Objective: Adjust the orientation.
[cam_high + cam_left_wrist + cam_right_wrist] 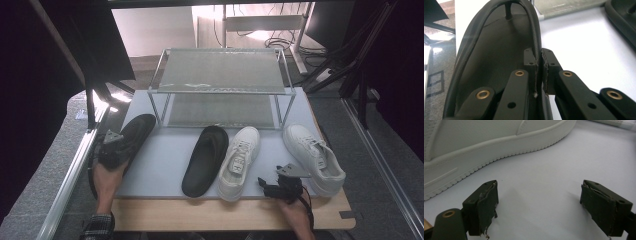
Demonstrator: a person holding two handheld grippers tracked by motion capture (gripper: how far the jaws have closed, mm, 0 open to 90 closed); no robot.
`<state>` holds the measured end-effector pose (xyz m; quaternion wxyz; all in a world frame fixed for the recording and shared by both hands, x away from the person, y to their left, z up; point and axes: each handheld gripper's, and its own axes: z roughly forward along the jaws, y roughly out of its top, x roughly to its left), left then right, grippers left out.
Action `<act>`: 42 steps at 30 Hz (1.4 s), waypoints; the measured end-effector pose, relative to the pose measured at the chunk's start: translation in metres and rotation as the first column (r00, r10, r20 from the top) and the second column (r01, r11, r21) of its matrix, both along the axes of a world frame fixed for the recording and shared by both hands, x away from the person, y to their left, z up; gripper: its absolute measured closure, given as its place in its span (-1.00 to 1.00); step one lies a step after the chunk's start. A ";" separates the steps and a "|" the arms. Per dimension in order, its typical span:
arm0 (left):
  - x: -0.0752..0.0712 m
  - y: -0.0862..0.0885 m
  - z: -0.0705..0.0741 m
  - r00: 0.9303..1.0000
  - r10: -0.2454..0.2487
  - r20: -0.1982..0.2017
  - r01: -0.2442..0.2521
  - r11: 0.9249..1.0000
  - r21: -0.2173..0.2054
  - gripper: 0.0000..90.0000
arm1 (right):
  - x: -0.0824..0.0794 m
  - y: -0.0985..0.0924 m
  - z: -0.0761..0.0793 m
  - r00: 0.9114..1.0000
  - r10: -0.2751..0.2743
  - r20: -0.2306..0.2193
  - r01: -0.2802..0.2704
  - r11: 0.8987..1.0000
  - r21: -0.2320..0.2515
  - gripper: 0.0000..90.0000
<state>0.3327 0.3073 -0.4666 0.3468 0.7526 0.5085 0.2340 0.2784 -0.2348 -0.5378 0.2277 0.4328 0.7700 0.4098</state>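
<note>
- While gripped only by its thin strap (pixel 535 32) between the clenched left tongs (pixel 119 146), likely to swing or twist: black slipper (pixel 132 132), at the left edge of the grey mat (pixel 160 165), with its toe pointing far.
- Could slide out of the pads (pixel 530 62) altogether, since the strap is narrow and rounded and the bite looks to sit near its side rather than at the toe post; a quick lift or turn would do it.
- Might drop off the left side of the table (pixel 200 207), because the slipper already lies over the mat's edge there.
- Could catch the near left leg of the shoe rack (pixel 220 91) if carried far and right without enough height, and the heel would drag or snag on the lower shelf.
- Risk of knocking the second slipper (pixel 205 155) in the middle, or the white sneaker (pixel 239 160) just beside it, if swept low across the mat.
- Right tongs (pixel 267 186) released, jaws wide and holding nothing, low over the mat between the two sneakers; could nudge the right sneaker (pixel 312 157) or the middle one if moved carelessly.
</note>
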 end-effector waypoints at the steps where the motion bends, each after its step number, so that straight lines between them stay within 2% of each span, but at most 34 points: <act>1: -0.003 0.001 0.000 1.000 -0.002 0.000 0.002 1.000 -0.002 0.86 | 0.000 0.000 0.000 1.000 0.000 0.000 0.000 1.000 0.000 -0.66; 12: -0.037 0.001 0.003 0.999 -0.045 0.014 0.045 0.999 -0.013 0.85 | 0.000 0.000 0.000 1.000 -0.001 -0.001 0.001 1.000 -0.002 -0.66; 19: -0.054 -0.013 0.006 0.993 -0.112 0.023 0.112 0.994 -0.005 0.85 | 0.000 0.000 0.000 1.000 -0.002 0.000 0.002 1.000 -0.002 -0.66; 22: -0.057 -0.020 0.006 0.991 -0.133 0.028 0.133 0.991 -0.006 0.85 | 0.000 0.000 0.000 1.000 -0.002 0.000 0.002 1.000 -0.002 -0.66; 30: -0.055 -0.041 0.007 0.983 -0.180 0.038 0.181 0.983 -0.012 0.85 | 0.000 0.000 0.000 1.000 -0.002 0.000 0.002 1.000 -0.002 -0.66; 42: -0.036 -0.069 0.007 0.979 -0.196 0.049 0.196 0.980 -0.014 0.85 | 0.000 0.000 0.000 1.000 -0.001 -0.001 0.001 1.000 0.000 -0.66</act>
